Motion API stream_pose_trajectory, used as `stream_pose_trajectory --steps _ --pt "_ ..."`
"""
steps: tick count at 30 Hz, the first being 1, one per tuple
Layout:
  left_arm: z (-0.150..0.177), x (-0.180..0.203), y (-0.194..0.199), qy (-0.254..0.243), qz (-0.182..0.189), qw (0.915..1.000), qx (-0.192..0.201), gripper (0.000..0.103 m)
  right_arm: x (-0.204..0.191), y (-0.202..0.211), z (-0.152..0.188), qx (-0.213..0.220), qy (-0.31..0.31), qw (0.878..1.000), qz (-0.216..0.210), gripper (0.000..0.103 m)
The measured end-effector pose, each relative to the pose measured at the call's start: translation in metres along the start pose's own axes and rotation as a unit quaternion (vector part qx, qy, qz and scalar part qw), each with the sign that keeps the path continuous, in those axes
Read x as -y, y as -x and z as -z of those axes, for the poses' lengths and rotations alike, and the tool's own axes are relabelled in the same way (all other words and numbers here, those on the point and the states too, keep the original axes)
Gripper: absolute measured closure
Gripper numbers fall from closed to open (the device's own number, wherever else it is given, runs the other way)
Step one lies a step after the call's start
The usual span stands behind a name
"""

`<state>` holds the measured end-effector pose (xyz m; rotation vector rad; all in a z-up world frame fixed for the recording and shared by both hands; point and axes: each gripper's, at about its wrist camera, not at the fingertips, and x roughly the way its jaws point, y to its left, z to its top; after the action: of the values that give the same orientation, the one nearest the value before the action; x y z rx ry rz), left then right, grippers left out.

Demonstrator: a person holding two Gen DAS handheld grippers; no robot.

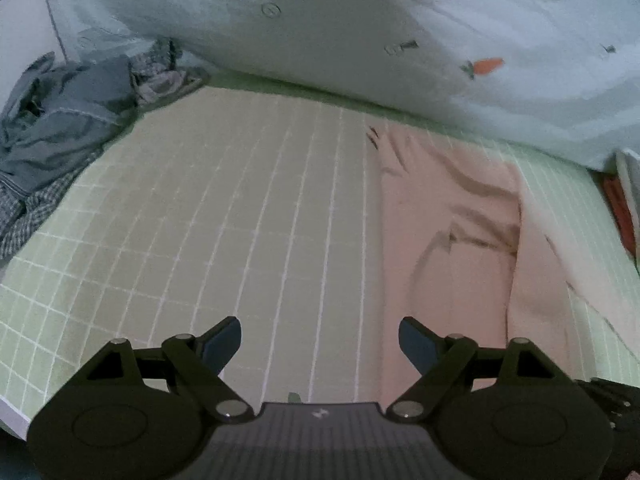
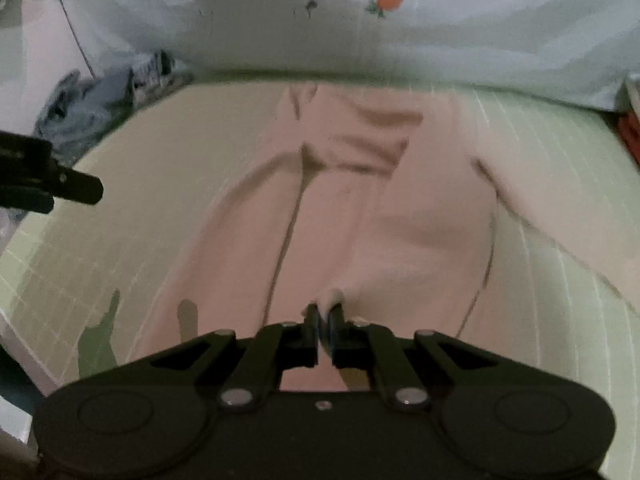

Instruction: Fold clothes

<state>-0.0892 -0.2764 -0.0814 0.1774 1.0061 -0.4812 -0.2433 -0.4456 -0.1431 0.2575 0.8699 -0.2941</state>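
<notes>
In the left wrist view, the left gripper is seen with its two fingers spread wide apart and nothing between them, held above a pale green sheet printed with a white grid. A pink garment is laid out on the sheet to the right of the gripper, its wrinkled far end reaching toward a white quilt patterned with small carrots. A heap of grey and checked clothes is piled at the far left, at the foot of the quilt and well apart from the pink garment.

In the right wrist view, the right gripper is shown with its fingers brought together, clamped on a raised pinch of the pink garment at its near edge. The garment is spread across the middle of the green sheet and runs away from the gripper toward the carrot quilt. Part of the left gripper enters from the left edge, above the sheet and clear of the garment. The grey clothes are blurred at the far left
</notes>
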Motion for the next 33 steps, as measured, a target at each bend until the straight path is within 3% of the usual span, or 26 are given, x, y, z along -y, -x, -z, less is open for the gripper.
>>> stream_pose_trajectory --steps 1,3,7,9,11,18,21,24,27,28,30,32,33 --pt "0.003 0.0 -0.001 -0.003 0.005 1.0 -0.004 0.017 -0.003 0.002 0.004 -0.004 -0.005 1.0 0.004 0.089" --pt "0.009 0.002 -0.004 -0.007 0.015 0.9998 -0.012 0.017 -0.003 0.015 0.009 0.006 -0.022 1.0 0.011 0.066" --pt "0.017 0.021 -0.006 -0.02 0.036 0.999 -0.019 0.017 0.012 0.038 0.018 0.031 -0.054 0.997 0.049 0.04" --pt "0.019 0.034 -0.006 -0.031 0.044 0.9983 -0.02 0.017 0.024 0.045 0.022 0.04 -0.078 0.994 0.071 0.012" --pt "0.022 0.048 -0.006 -0.042 0.053 0.9975 -0.02 0.017 0.041 0.05 0.025 0.05 -0.103 0.99 0.087 0.001" --pt "0.035 0.104 -0.025 -0.038 0.061 0.9967 -0.036 0.018 0.114 0.053 0.035 0.044 -0.126 0.987 0.091 0.0" --pt "0.043 0.129 -0.037 -0.03 0.064 0.9963 -0.048 0.025 0.146 0.051 0.035 0.033 -0.113 0.989 0.094 0.0" --pt "0.051 0.152 -0.053 -0.019 0.056 0.9959 -0.069 0.041 0.179 0.048 0.035 0.02 -0.097 0.99 0.097 0.0" --pt "0.056 0.165 -0.062 -0.017 0.041 0.9958 -0.08 0.067 0.207 0.046 0.039 0.005 -0.09 0.991 0.1 0.0" --pt "0.057 0.168 -0.062 -0.019 0.036 0.9959 -0.081 0.081 0.214 0.045 0.039 0.001 -0.09 0.991 0.101 0.0" --pt "0.06 0.173 -0.064 -0.023 0.024 0.996 -0.082 0.086 0.227 0.044 0.04 -0.004 -0.09 0.991 0.103 0.0" --pt "0.062 0.179 -0.066 -0.027 0.012 0.996 -0.084 0.098 0.238 0.043 0.04 -0.007 -0.089 0.99 0.105 0.0" --pt "0.064 0.181 -0.067 -0.029 0.006 0.996 -0.085 0.098 0.241 0.041 0.04 -0.008 -0.09 0.991 0.103 0.0"
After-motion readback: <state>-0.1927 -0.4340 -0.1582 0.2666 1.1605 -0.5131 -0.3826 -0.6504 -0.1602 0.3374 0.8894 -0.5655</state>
